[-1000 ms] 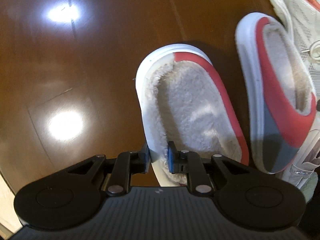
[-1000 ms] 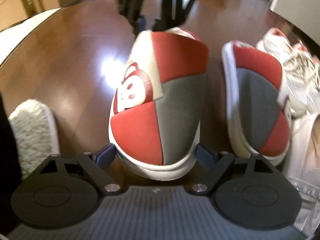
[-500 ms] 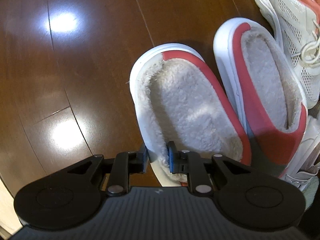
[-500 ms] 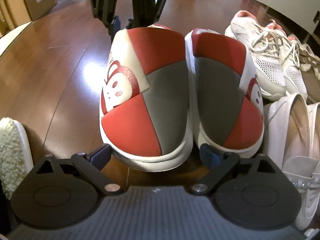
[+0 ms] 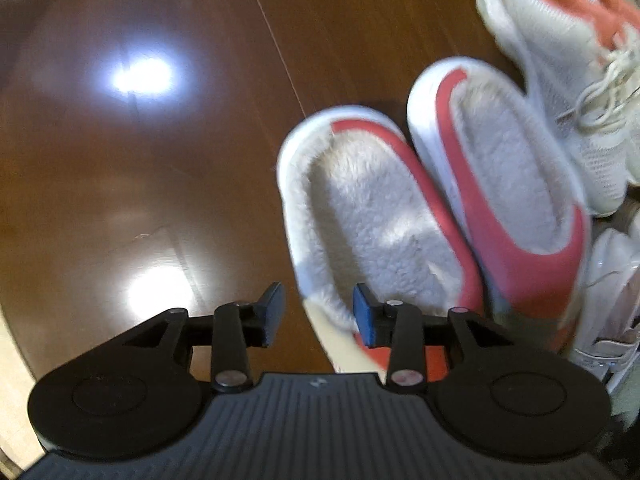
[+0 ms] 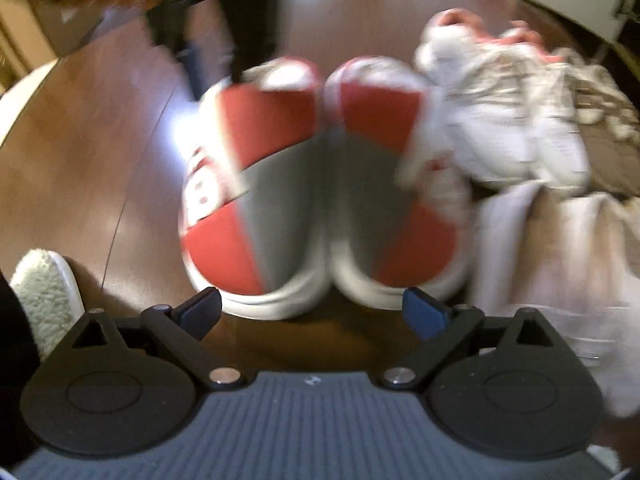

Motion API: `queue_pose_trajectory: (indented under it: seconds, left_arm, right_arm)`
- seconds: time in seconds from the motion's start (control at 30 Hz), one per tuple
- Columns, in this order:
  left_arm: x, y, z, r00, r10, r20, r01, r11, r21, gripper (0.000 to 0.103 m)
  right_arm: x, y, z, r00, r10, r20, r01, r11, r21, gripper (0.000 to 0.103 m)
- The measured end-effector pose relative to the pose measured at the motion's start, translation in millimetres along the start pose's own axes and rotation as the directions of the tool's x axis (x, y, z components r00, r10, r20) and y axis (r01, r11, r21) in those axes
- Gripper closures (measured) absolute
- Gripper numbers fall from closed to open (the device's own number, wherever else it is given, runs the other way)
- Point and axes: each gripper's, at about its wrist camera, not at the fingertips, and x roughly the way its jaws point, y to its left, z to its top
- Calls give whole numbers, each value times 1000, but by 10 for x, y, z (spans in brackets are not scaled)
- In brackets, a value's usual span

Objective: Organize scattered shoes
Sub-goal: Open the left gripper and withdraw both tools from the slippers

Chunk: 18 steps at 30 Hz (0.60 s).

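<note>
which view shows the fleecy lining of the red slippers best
The left wrist view: it looks down into both red slippers, showing the fleecy lining. The blurred right wrist view shows only their red and grey toe tops.

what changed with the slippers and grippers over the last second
The left gripper let go of the near slipper by its fleece rim; its jaws are opening, the rim between them untouched. That slipper now sits against its mate. The right gripper, jaws opening, has backed off the toe. The white sneakers and wood floor stayed put.
</note>
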Motion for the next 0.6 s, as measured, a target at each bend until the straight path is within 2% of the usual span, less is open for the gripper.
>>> queue_pose_trajectory:
  seconds: [0.03,0.1,0.17,0.27,0.33,0.4,0.43,0.5,0.6]
  left_arm:
    - [-110,-14,-38,1000,12,19,-12,1000,0,44]
    - [-583,-265,-200,991,91,97,-93,996,12,32]
    - [-1008,-463,-180,969,150,198,-161,986,39,28]
    - [-1470,-804,67,922,203,329,-236,970,64,24]
    - [-1851,-1000,-166,871,230,433,-282,958,59,18]
    - [-2268,-1268,-610,811,220,542,-282,959,32,13]
    - [-2465,-1330,-660,795,213,568,-275,961,25,10]
    - [-2710,-1476,-931,775,168,609,-220,975,11,9]
    - [-3072,-1646,-1333,757,122,641,-159,987,-1,9]
  right_arm:
    - [-152,-158,17,1000,-6,5,6,1000,12,5]
    - [-494,-522,48,999,-39,25,38,998,41,1]
    - [-870,-879,77,993,-107,51,103,992,79,1]
    - [-1434,-1302,103,976,-187,114,170,975,142,1]
    - [-1872,-1516,69,957,-221,189,180,960,213,1]
    - [-2180,-1638,30,941,-233,247,160,946,281,1]
    - [-2269,-1688,22,935,-231,269,143,940,311,1]
    - [-2359,-1736,7,930,-229,289,126,934,336,1]
    - [-2628,-1733,-181,914,-238,328,108,924,368,1]
